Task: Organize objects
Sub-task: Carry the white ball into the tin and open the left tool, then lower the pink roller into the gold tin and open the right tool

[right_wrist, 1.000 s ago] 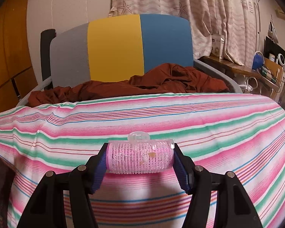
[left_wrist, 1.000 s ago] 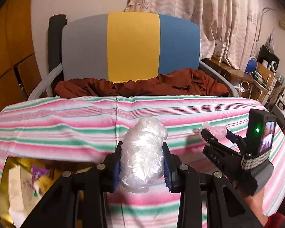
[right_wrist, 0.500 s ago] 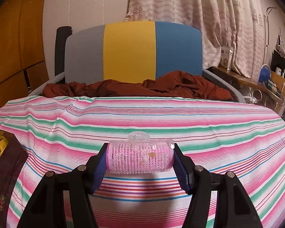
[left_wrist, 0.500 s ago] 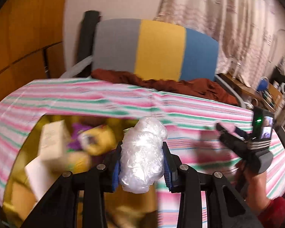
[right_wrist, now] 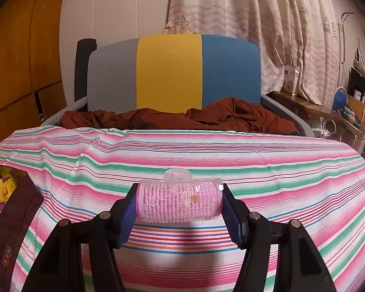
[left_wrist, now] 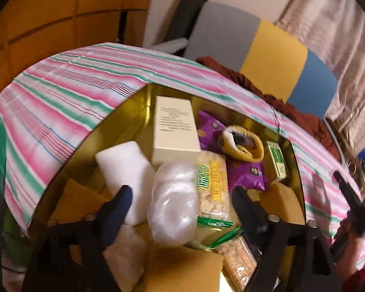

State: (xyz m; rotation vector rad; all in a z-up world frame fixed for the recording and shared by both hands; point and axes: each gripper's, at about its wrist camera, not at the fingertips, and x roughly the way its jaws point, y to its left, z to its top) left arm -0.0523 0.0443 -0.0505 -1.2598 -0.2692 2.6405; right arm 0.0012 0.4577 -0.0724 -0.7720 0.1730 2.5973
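In the left wrist view my left gripper (left_wrist: 180,194) is open over a gold-lined box (left_wrist: 138,112) full of items. The crumpled clear plastic bag (left_wrist: 174,202) sits between the spread fingers, apart from both, over the box contents. In the right wrist view my right gripper (right_wrist: 180,204) is shut on a pink hair roller (right_wrist: 180,203) with a clear clip, held endwise above the striped tablecloth (right_wrist: 206,155). The right gripper also shows at the right edge of the left wrist view (left_wrist: 352,202).
The box holds a cream carton (left_wrist: 175,129), a white foam block (left_wrist: 126,168), snack packs (left_wrist: 213,189), purple packets (left_wrist: 245,175), a yellow cloth (left_wrist: 245,146) and a green box (left_wrist: 277,160). The box's dark outer wall (right_wrist: 9,221) is at the left. A chair with brown cloth (right_wrist: 177,119) stands behind the table.
My left gripper swung left and down over the box and opened, letting go of the plastic bag. The right gripper still holds the roller, its view turned slightly.
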